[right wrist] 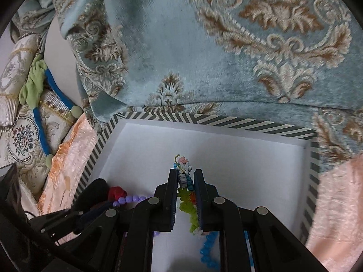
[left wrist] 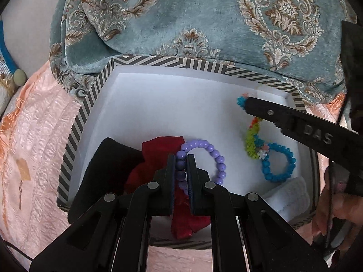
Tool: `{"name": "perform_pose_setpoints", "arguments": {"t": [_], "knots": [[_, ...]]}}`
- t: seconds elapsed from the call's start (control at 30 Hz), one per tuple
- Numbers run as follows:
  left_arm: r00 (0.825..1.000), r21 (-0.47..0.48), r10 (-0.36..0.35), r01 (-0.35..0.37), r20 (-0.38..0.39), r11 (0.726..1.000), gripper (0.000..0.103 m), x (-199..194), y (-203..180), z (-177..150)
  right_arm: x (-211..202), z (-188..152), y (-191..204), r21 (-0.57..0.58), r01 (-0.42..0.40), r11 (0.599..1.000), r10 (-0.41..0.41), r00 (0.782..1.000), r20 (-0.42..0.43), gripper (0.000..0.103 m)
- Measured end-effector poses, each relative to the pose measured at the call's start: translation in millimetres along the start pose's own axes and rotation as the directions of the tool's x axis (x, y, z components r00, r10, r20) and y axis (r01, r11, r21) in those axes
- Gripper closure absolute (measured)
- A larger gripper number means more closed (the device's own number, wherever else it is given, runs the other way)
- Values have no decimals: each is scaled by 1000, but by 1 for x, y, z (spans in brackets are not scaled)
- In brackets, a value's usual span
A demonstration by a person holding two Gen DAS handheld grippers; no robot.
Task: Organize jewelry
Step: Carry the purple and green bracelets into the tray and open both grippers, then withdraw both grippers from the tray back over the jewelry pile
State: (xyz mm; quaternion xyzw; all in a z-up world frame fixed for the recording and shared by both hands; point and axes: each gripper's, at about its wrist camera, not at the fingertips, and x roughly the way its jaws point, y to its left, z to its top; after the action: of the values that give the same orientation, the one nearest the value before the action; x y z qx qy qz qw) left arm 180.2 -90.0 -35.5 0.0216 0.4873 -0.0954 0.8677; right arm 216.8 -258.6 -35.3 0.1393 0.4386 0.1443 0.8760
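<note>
With both bracelets over the striped box (left wrist: 74, 122), my left gripper (left wrist: 180, 176) jaws pinch the purple bracelet (left wrist: 213, 154), right gripper (right wrist: 185, 181) jaws pinch the multicolor bracelet (right wrist: 185, 200); next, I release both.

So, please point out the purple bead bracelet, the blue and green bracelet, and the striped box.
purple bead bracelet (left wrist: 215, 156): left wrist view, upper arc.
blue and green bracelet (left wrist: 288, 156): left wrist view, blue loop.
striped box (left wrist: 74, 131): left wrist view, left rim.

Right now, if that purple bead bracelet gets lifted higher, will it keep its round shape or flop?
Probably it sags a little: the purple bead bracelet is separate round beads on a string, pinched by the left gripper. It looks light, being small plastic-like beads. Set loose in the striped box, it seems unlikely to roll far.
</note>
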Motion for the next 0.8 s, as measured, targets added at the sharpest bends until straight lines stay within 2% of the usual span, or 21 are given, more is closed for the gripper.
{"name": "perform_pose_setpoints", "arguments": {"t": [0.17, 0.2, 0.23, 0.3, 0.33, 0.6, 0.73, 0.8], "knots": [[1000, 20, 26, -26, 0, 999, 93, 5, -3, -4, 13, -1, -5, 21, 5, 1000, -4, 1000, -23, 89], [1000, 17, 30, -29, -2, 999, 90, 5, -2, -4, 13, -1, -6, 23, 8, 1000, -7, 1000, -23, 87], [1000, 13, 31, -31, -3, 999, 80, 6, -1, -4, 11, -2, -7, 25, 11, 1000, -11, 1000, -19, 84], [1000, -4, 24, -24, -1, 1000, 65, 5, 1, -4, 3, -5, -9, 31, 16, 999, -16, 1000, -8, 70], [1000, -11, 17, -17, 3, 1000, 64, 4, 2, -4, -2, -6, -11, 38, 15, 999, -15, 1000, 2, 67], [999, -12, 22, -22, 31, 1000, 63, -26, -1, -17, -49, -29, -8, 58, 18, 998, -20, 999, 42, 66], [997, 2, 37, -37, 67, 999, 63, -49, -5, -27, -77, -47, 9, 24, 42, 999, -43, 996, 77, 59], [995, 12, 46, -47, 88, 999, 63, -63, -7, -34, -89, -55, 16, 18, 43, 999, -45, 995, 89, 59]]}}
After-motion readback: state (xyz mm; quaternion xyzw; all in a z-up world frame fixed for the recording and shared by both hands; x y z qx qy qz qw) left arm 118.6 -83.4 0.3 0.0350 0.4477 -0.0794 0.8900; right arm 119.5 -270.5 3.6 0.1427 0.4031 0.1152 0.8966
